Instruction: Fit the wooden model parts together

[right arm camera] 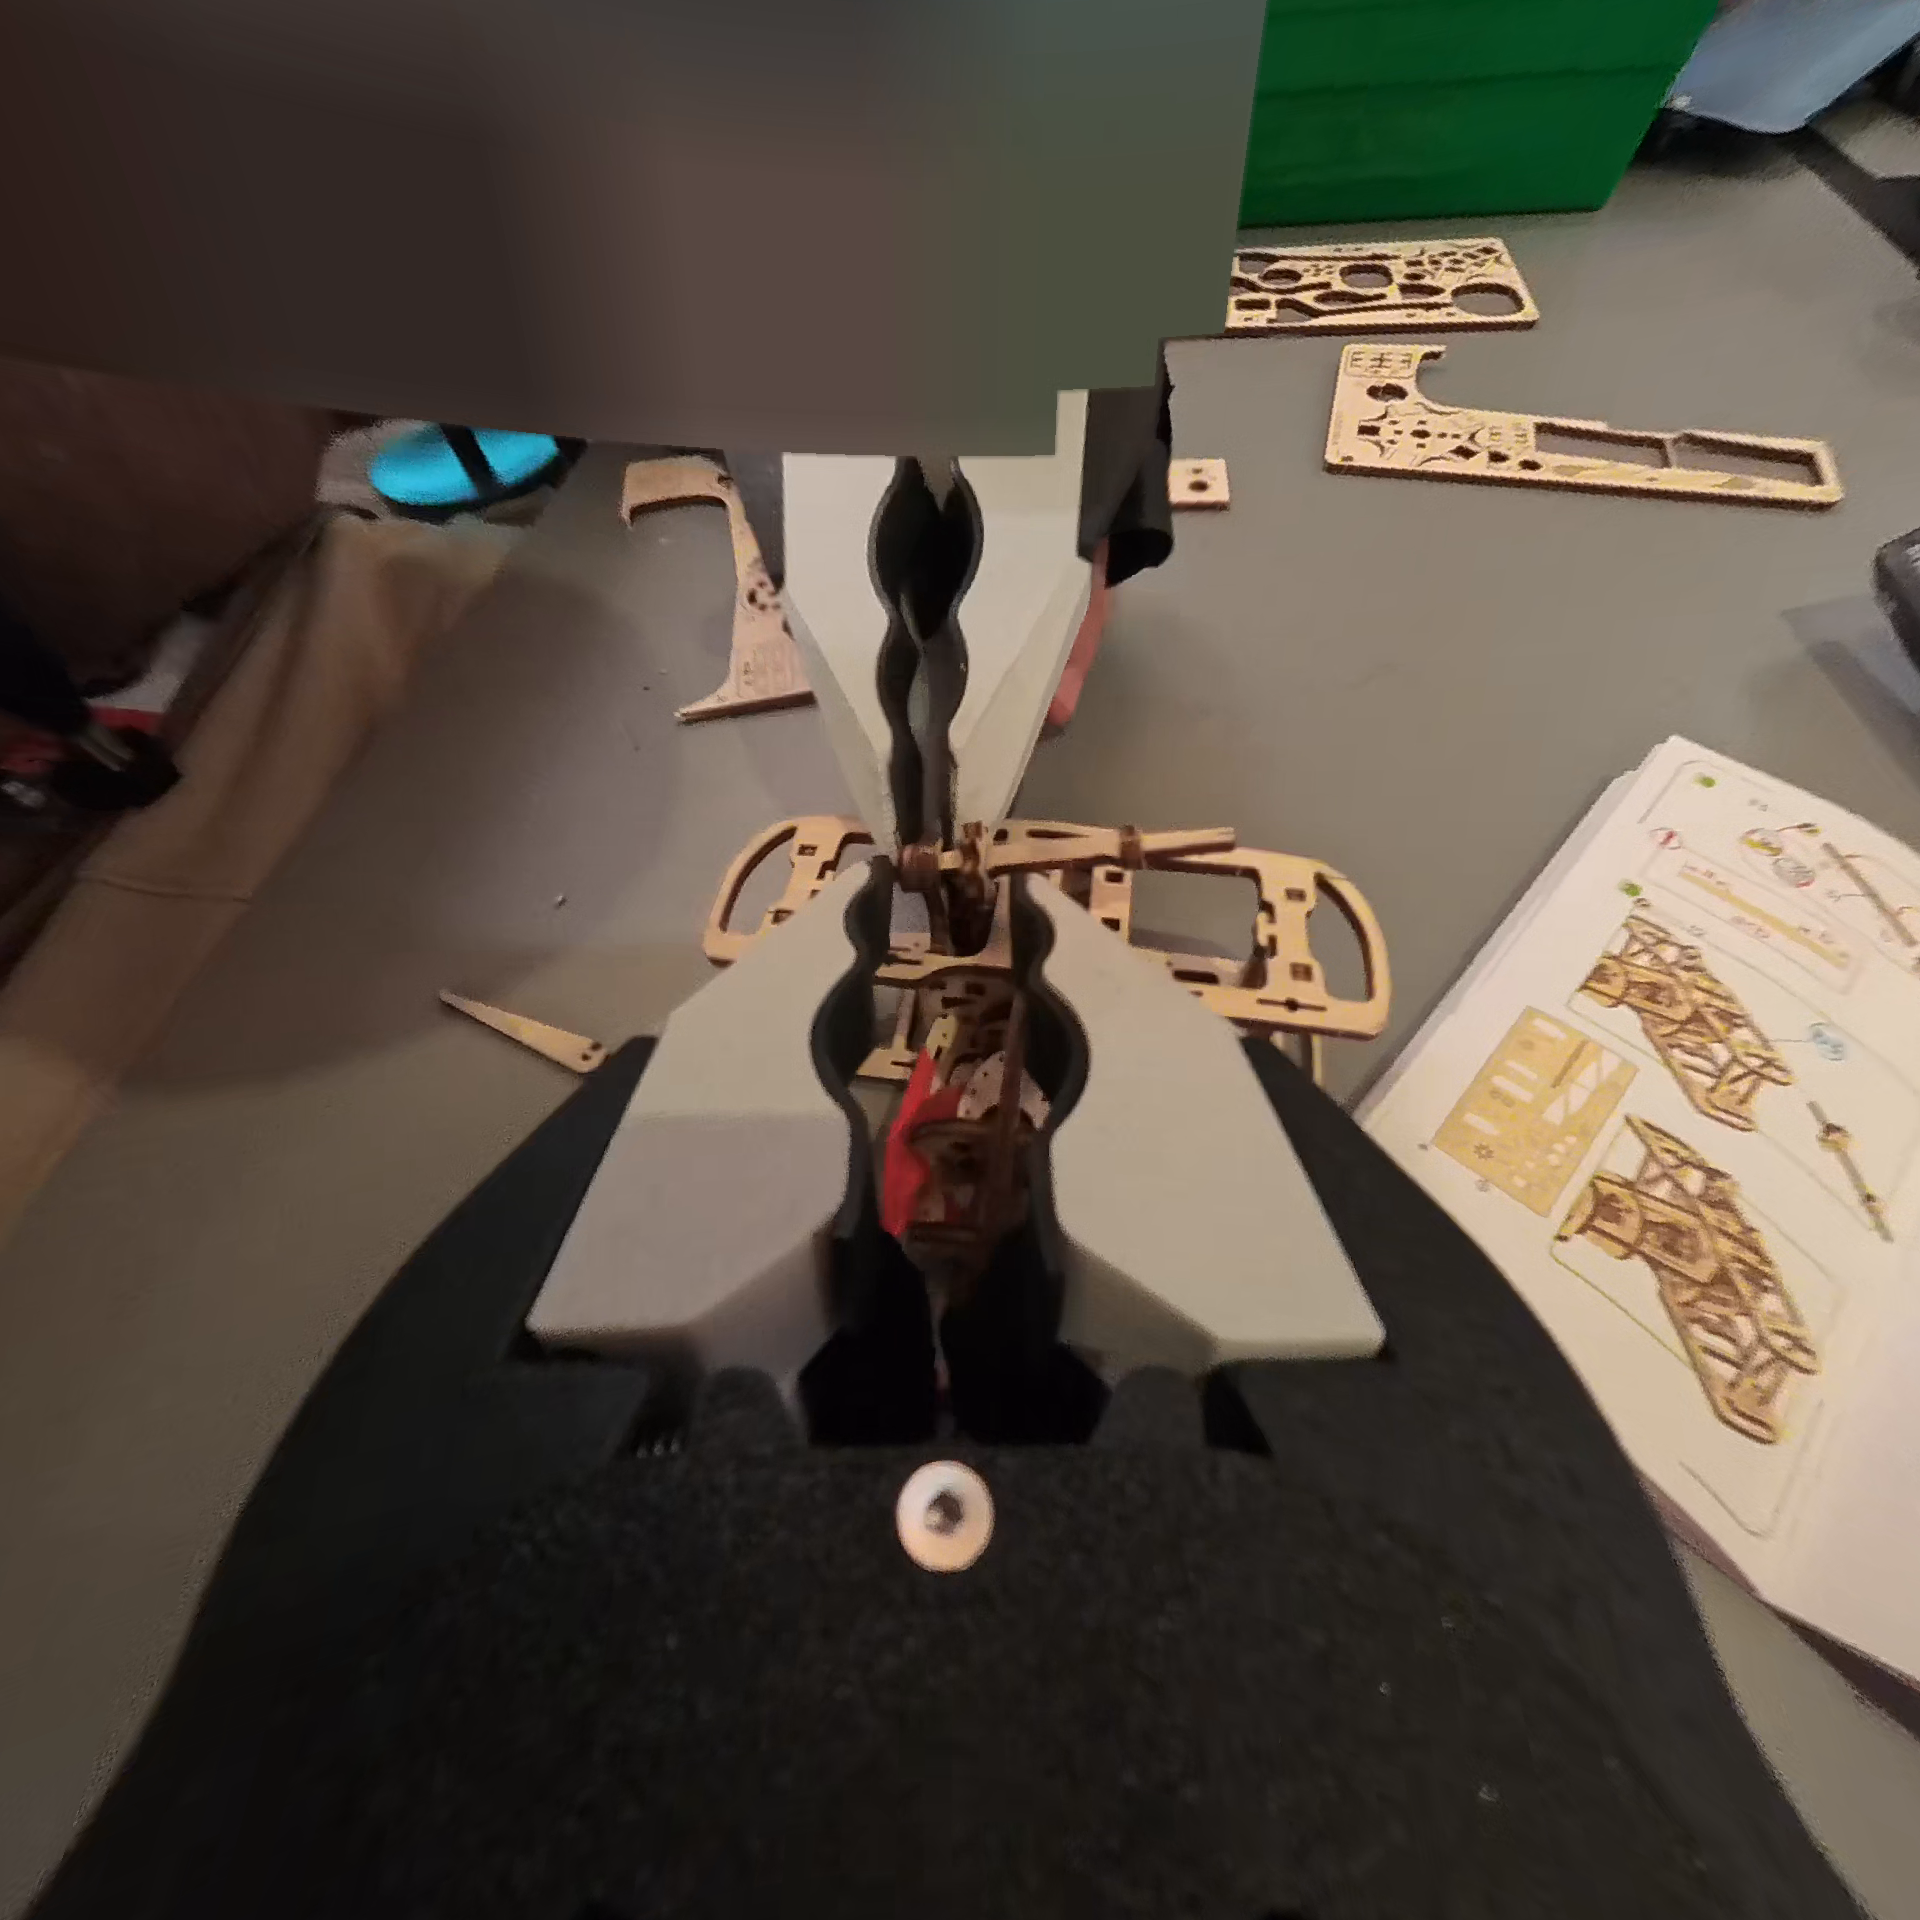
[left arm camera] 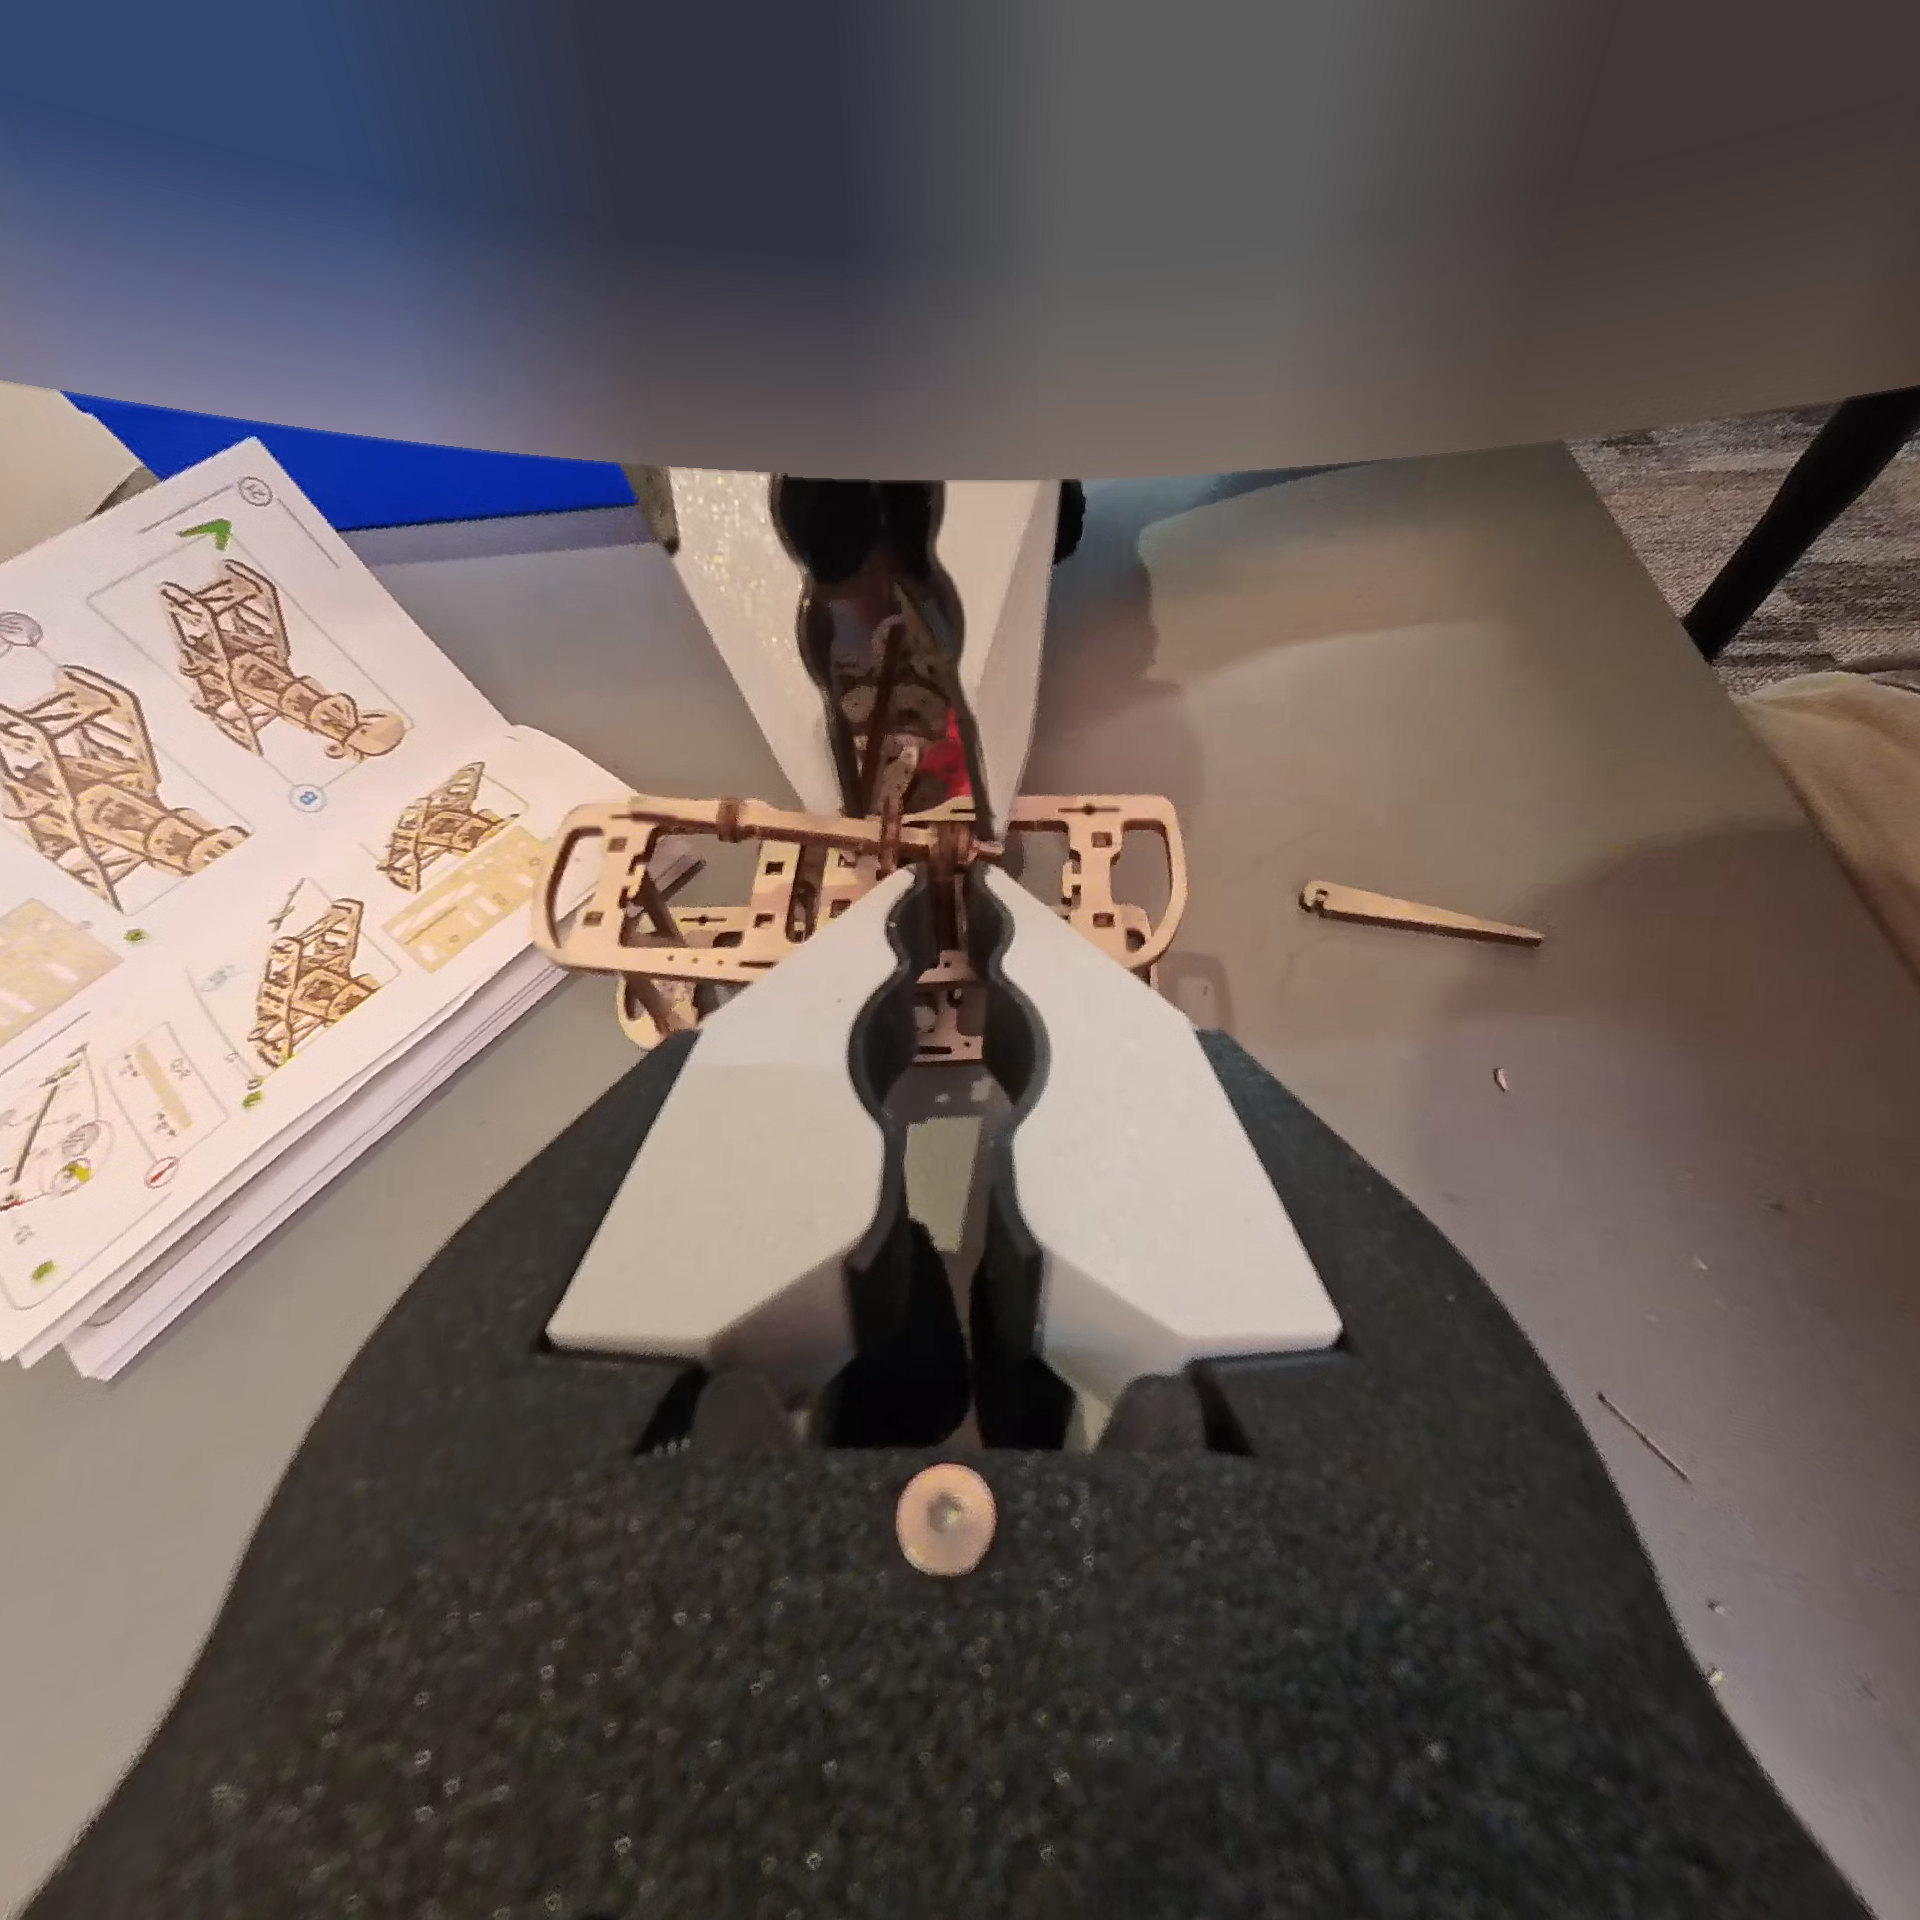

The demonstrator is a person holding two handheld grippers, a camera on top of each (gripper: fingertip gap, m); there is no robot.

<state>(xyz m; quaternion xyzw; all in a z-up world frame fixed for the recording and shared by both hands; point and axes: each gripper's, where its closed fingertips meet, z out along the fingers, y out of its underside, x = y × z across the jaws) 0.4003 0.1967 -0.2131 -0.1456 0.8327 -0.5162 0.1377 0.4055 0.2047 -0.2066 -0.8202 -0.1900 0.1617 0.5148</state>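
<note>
The wooden model (left arm camera: 665, 914), a pale wing frame with a body, rests on the grey table. My left gripper (left arm camera: 943, 878) is shut on the end of a thin wooden axle (left arm camera: 790, 831) that lies across the wing. In the right wrist view the left gripper (right arm camera: 923, 826) comes down from above onto the axle (right arm camera: 1101, 847). My right gripper (right arm camera: 954, 883) is shut on the model's body (right arm camera: 966, 1143), which has a red part, with the wing frame (right arm camera: 1299, 935) beyond. It faces the left gripper and shows at the top of the left wrist view (left arm camera: 920, 816).
An open instruction booklet (left arm camera: 208, 883) (right arm camera: 1662, 1091) lies beside the model. A loose wooden wedge (left arm camera: 1418, 914) (right arm camera: 520, 1029) lies on the other side. Punched-out wooden sheets (right arm camera: 1558, 436) (right arm camera: 1382, 281) (right arm camera: 748, 592) and a green box (right arm camera: 1455, 104) are farther back. Both grippers' tips are close together, under 4 cm apart.
</note>
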